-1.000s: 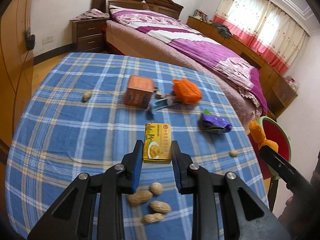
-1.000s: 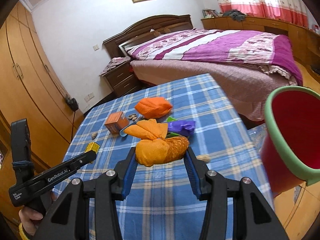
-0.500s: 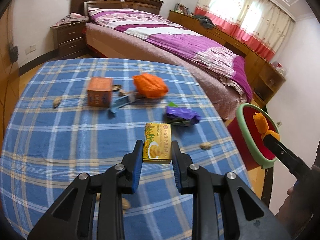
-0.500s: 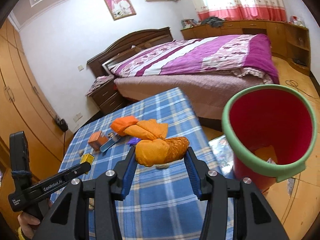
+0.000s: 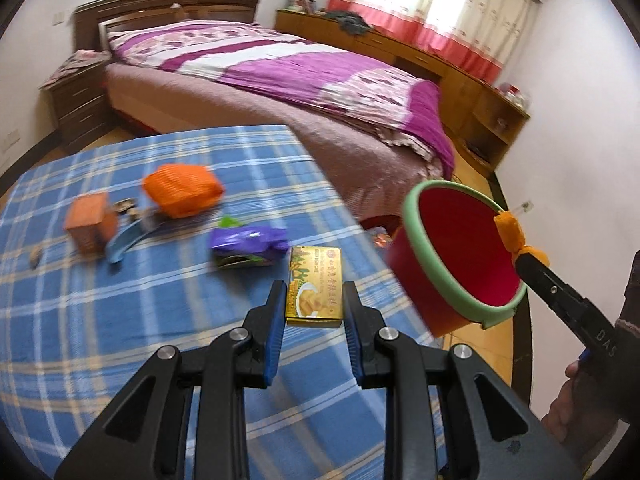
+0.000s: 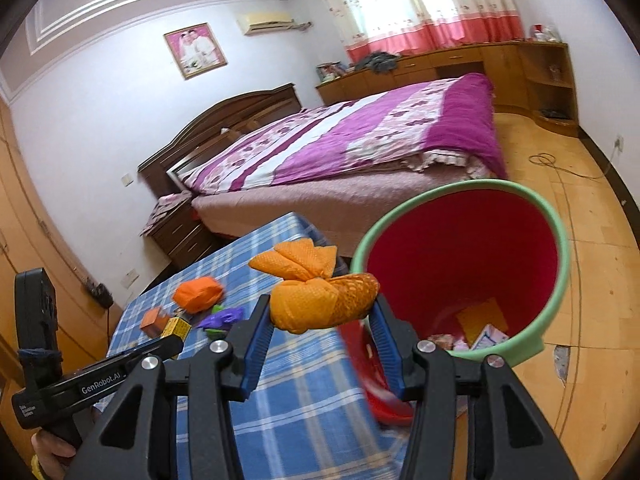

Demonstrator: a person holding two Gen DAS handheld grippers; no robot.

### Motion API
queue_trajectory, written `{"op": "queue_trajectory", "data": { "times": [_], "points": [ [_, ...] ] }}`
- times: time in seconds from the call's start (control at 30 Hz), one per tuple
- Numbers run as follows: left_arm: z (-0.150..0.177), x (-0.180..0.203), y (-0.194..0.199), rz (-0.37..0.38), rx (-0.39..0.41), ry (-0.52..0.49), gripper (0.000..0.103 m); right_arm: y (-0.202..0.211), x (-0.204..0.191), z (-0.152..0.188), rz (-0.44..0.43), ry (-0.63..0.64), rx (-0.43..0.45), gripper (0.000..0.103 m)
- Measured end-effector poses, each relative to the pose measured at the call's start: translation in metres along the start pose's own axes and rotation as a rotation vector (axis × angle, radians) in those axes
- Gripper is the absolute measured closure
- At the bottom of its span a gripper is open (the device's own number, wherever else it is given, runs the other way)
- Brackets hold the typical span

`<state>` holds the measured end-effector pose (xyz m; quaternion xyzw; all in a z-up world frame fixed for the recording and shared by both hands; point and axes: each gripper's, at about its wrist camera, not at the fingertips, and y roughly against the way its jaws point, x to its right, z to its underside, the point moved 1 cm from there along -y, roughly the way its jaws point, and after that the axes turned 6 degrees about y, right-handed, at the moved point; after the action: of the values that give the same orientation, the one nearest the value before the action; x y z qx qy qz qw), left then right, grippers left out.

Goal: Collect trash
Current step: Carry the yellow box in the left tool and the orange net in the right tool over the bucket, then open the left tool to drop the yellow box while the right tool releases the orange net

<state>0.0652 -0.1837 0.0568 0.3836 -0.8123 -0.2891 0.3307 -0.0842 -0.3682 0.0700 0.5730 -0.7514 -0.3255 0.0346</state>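
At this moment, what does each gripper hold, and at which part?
The left gripper holds a small yellow box by its two long sides, near its close end. The right gripper holds an orange mesh bundle by its bulky lower part.

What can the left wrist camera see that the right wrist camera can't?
Only the left wrist view shows the yellow box's printed front, held between the left gripper's fingers. Only the right wrist view shows trash at the bottom of the red bin and the framed picture. Both show the bin, the bed, the blue checked table and the orange net bundle.
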Motion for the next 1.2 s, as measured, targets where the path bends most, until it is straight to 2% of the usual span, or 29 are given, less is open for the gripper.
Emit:
{"op": "queue_trajectory", "data": {
  "times": [0.57,1.2],
  "points": [
    [-0.014,0.099,-0.058,0.09,-0.055,-0.171,0.076,0.003,0.086,0.0,0.108,-0.133,0.015,0.05],
    [-0.018,0.159,-0.12,0.134,-0.12,-0.268,0.076,-0.011,0.138,0.0,0.154,-0.222,-0.002,0.045]
  ]
}}
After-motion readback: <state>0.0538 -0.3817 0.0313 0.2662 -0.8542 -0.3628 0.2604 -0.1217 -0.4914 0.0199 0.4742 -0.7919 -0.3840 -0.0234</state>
